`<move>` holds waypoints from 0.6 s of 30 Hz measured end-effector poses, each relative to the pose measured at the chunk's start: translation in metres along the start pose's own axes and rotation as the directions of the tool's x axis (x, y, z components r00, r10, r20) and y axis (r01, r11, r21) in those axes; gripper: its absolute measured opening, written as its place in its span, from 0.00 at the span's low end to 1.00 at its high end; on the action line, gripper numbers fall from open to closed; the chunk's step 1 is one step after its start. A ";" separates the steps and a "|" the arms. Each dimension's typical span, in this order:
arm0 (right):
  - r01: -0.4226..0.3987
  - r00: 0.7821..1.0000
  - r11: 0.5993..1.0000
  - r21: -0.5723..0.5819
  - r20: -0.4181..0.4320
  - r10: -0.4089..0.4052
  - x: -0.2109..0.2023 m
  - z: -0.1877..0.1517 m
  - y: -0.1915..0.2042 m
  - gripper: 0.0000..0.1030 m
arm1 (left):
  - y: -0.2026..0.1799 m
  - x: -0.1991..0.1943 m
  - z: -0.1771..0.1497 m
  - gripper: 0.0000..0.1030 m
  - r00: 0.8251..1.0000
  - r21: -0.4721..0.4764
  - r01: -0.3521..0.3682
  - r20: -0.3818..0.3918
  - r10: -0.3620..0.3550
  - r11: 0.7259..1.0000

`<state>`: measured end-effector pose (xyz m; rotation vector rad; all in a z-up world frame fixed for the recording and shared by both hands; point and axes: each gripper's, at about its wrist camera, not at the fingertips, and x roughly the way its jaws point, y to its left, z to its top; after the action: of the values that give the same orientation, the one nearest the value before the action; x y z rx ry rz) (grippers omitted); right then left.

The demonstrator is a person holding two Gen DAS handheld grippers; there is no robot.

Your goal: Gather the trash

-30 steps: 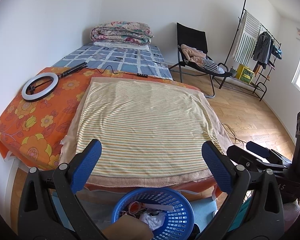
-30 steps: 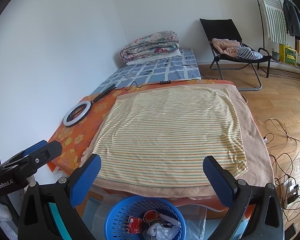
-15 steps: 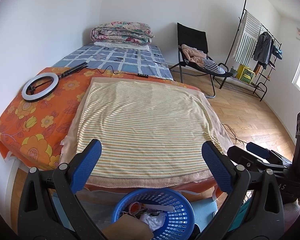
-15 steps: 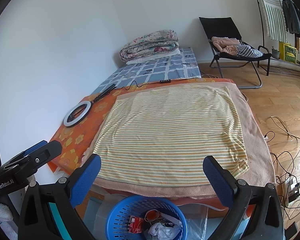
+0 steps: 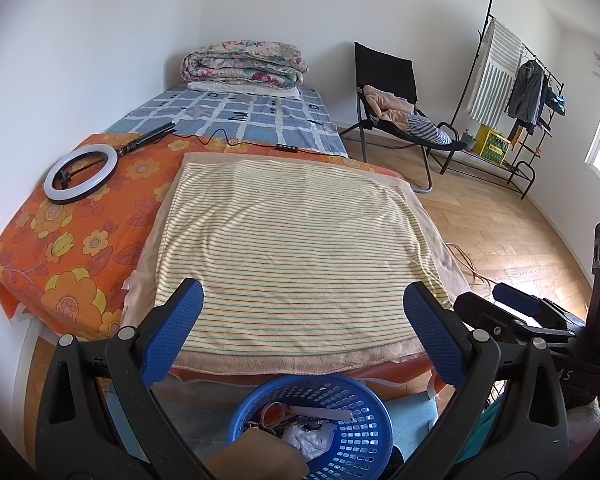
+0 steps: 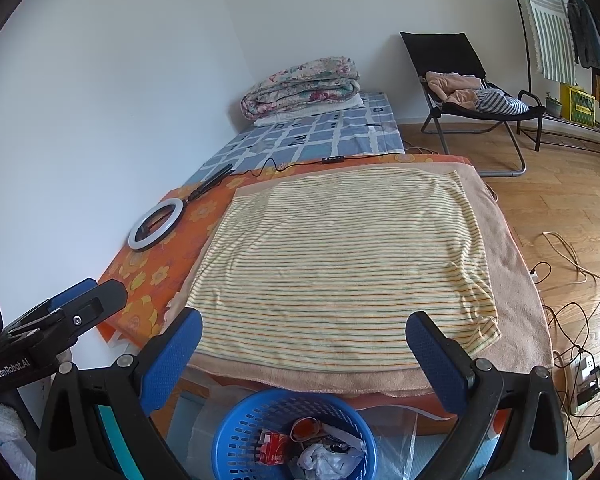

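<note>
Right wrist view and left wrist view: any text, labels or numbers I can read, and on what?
"GenRobot.AI": white print on the left hand-held gripper body, right wrist view.
"AS" or "45", partly cut off: on the right hand-held gripper body, left wrist view.
Red packet in the blue basket: print too blurred.
Yellow crate: markings too small.

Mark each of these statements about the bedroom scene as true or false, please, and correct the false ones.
1. The blue basket holds trash. True.
2. The ring light lies on the striped towel. False: it lies on the orange floral sheet, beside the towel.
3. The left hand-held gripper is open and holds nothing. True.
4. The right hand-held gripper is shut on a wrapper. False: it is open and empty.
5. The black chair is empty. False: clothes lie on it.
</note>
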<state>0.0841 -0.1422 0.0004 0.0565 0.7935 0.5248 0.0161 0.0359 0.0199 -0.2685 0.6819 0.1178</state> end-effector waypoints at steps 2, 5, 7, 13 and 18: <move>0.000 1.000 1.000 -0.001 -0.005 0.000 0.001 0.000 0.000 1.00 | 0.000 0.000 0.000 0.99 1.000 -0.002 -0.002 0.002 0.002 1.000; -0.001 1.000 1.000 -0.002 -0.010 0.001 0.003 0.000 0.001 1.00 | 0.002 0.001 0.000 0.99 1.000 -0.005 -0.001 0.000 0.001 1.000; -0.001 1.000 1.000 -0.003 -0.014 0.001 0.005 -0.001 0.000 1.00 | 0.002 0.001 0.000 0.99 1.000 -0.009 0.002 -0.002 -0.002 1.000; -0.006 0.999 1.000 0.006 -0.039 0.006 0.013 -0.003 -0.001 1.00 | 0.008 0.010 -0.003 0.99 1.000 -0.011 0.000 -0.017 0.000 1.000; -0.006 0.999 1.000 0.015 -0.054 0.007 0.020 -0.004 -0.003 1.00 | 0.008 0.015 -0.004 0.99 1.000 0.003 -0.009 -0.013 0.009 1.000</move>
<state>0.0940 -0.1364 -0.0168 0.0586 0.8499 0.5285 0.0233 0.0430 0.0057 -0.2638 0.6965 0.1237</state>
